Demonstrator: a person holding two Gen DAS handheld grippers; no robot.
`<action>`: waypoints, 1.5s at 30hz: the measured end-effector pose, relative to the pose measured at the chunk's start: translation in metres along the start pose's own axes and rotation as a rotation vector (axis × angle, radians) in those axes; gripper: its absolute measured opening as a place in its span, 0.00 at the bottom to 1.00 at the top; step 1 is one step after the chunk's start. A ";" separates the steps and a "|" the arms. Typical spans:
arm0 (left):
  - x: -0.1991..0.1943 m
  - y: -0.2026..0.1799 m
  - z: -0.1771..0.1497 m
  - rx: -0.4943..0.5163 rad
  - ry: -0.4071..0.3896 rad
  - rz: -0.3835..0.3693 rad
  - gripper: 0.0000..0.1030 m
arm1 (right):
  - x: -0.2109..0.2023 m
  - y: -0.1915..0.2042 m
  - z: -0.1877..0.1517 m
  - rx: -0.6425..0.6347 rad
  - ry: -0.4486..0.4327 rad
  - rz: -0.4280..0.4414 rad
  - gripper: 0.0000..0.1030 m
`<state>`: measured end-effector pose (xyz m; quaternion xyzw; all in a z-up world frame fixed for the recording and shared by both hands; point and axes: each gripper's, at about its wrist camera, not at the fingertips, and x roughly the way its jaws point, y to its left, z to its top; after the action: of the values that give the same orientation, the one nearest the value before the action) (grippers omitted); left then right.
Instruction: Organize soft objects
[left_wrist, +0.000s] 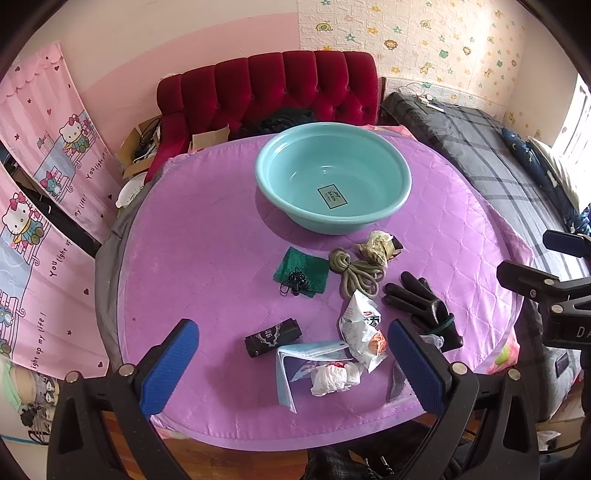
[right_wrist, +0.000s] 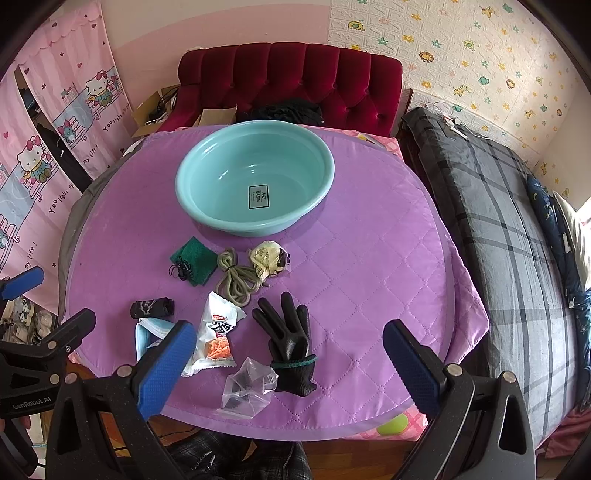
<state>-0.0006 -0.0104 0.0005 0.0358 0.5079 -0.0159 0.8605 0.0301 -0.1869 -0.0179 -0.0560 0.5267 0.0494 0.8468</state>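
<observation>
An empty teal basin (left_wrist: 332, 177) (right_wrist: 255, 181) stands at the far side of the purple quilted table (left_wrist: 207, 251) (right_wrist: 369, 258). In front of it lie a green cloth (left_wrist: 301, 271) (right_wrist: 194, 258), a coiled grey rope (left_wrist: 354, 273) (right_wrist: 236, 277), a black glove (left_wrist: 421, 302) (right_wrist: 290, 332), a white snack packet (left_wrist: 362, 328) (right_wrist: 218, 328), a black roll (left_wrist: 273, 336) (right_wrist: 151, 308), a blue face mask (left_wrist: 303, 354) (right_wrist: 151, 332) and a clear bag (right_wrist: 247, 387). My left gripper (left_wrist: 291, 363) is open above the near items. My right gripper (right_wrist: 288, 365) is open above the glove.
A crumpled beige wrapper (left_wrist: 378, 245) (right_wrist: 267, 258) lies by the rope. A white tissue wad (left_wrist: 332, 376) sits on the mask. A red tufted sofa (left_wrist: 273, 88) (right_wrist: 291, 81) is behind the table. A grey plaid bed (right_wrist: 498, 221) is on the right, pink curtains (left_wrist: 44, 184) on the left.
</observation>
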 end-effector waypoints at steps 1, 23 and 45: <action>0.000 0.000 0.000 0.000 0.000 0.000 1.00 | 0.000 0.000 0.000 0.000 0.000 0.000 1.00; 0.002 0.000 -0.001 -0.027 0.010 -0.010 1.00 | 0.000 -0.002 0.002 0.002 -0.001 0.014 1.00; -0.002 0.005 -0.004 -0.029 0.011 -0.009 1.00 | -0.001 0.001 0.000 -0.009 -0.008 0.016 1.00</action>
<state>-0.0048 -0.0048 0.0001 0.0211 0.5131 -0.0123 0.8580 0.0295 -0.1860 -0.0169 -0.0553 0.5233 0.0589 0.8483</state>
